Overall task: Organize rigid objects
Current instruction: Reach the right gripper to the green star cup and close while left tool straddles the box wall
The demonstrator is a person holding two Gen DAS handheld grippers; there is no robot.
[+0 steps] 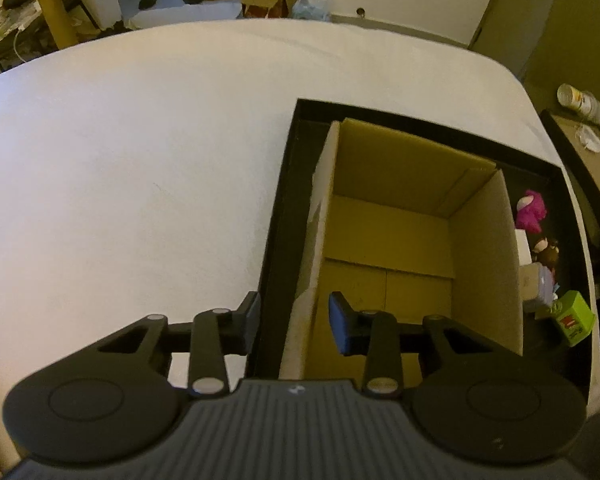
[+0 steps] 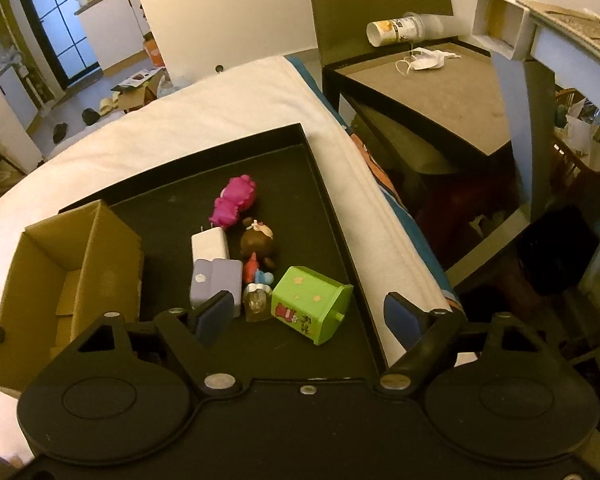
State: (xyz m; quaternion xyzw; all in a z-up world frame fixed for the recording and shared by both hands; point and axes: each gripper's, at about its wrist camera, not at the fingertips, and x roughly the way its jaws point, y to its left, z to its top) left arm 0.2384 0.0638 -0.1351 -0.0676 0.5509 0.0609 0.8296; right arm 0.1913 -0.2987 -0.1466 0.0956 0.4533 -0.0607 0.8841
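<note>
A black tray (image 2: 332,216) lies on a white bed (image 1: 140,160). In it stands an open, empty cardboard box (image 1: 400,248), also in the right wrist view (image 2: 72,264). Beside the box lie a pink figure (image 2: 234,200), a brown doll (image 2: 258,246), a white block (image 2: 209,243), a lilac case (image 2: 214,280), a small clear bottle (image 2: 256,302) and a green box (image 2: 310,304). My left gripper (image 1: 294,326) is open and empty above the cardboard box's left wall. My right gripper (image 2: 308,314) is open and empty, above the green box.
The green box (image 1: 572,318) and pink figure (image 1: 531,209) also show at the left wrist view's right edge. A dark side table (image 2: 440,92) with a tipped cup (image 2: 404,28) and a face mask (image 2: 424,60) stands right of the bed. Shoes and a carton lie on the floor beyond.
</note>
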